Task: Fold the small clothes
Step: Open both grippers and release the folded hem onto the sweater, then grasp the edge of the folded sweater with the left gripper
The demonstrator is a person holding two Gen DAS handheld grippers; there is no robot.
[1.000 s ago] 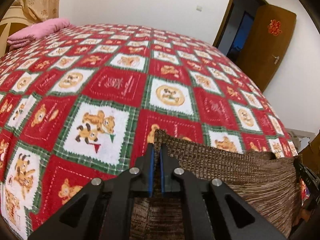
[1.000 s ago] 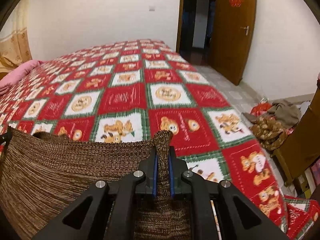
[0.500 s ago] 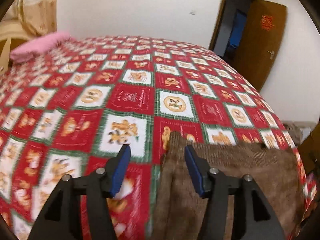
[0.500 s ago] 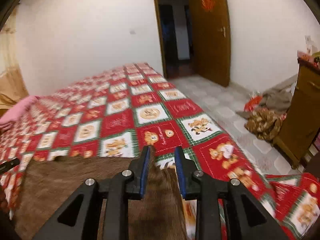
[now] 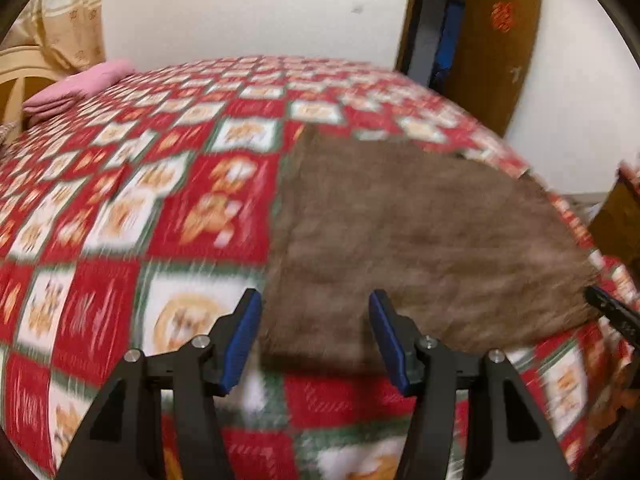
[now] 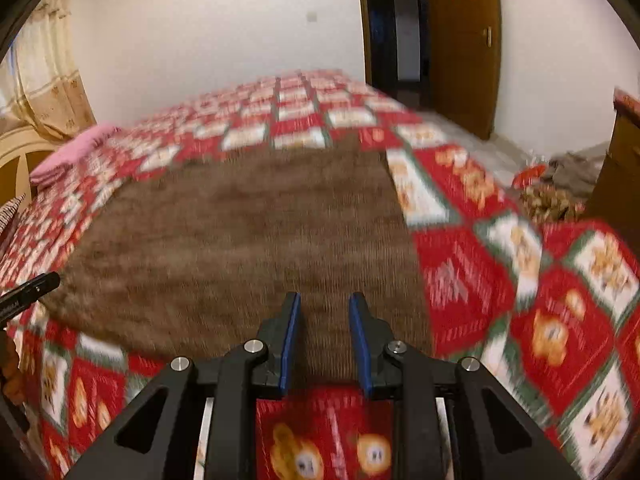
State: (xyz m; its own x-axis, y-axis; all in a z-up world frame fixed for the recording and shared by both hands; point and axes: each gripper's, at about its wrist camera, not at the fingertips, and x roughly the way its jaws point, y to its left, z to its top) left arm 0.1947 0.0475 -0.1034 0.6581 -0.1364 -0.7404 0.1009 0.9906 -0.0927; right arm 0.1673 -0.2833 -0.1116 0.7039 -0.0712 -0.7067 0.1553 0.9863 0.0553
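Note:
A brown knitted garment (image 5: 420,236) (image 6: 248,240) lies flat on the red, green and white patchwork bedspread (image 5: 132,208) (image 6: 540,280). My left gripper (image 5: 314,304) is open, its blue pads wide apart above the garment's near left corner, holding nothing. My right gripper (image 6: 324,304) is open by a narrower gap over the garment's near edge, right of centre, with only the cloth lying below. The right gripper's tip (image 5: 608,308) shows at the right edge of the left wrist view; the left gripper's tip (image 6: 28,288) shows at the left edge of the right wrist view. Both views are motion-blurred.
A folded pink cloth (image 5: 76,86) (image 6: 72,152) lies at the far left by a wooden headboard (image 5: 16,80). A brown door (image 6: 464,44) stands open at the back right. A heap of clothes (image 6: 560,188) lies on the floor beside a wooden cabinet (image 6: 620,168).
Both grippers let go of the garment's far corners, opened and drew back toward its near edge. The garment, held up before, now lies spread flat on the bed.

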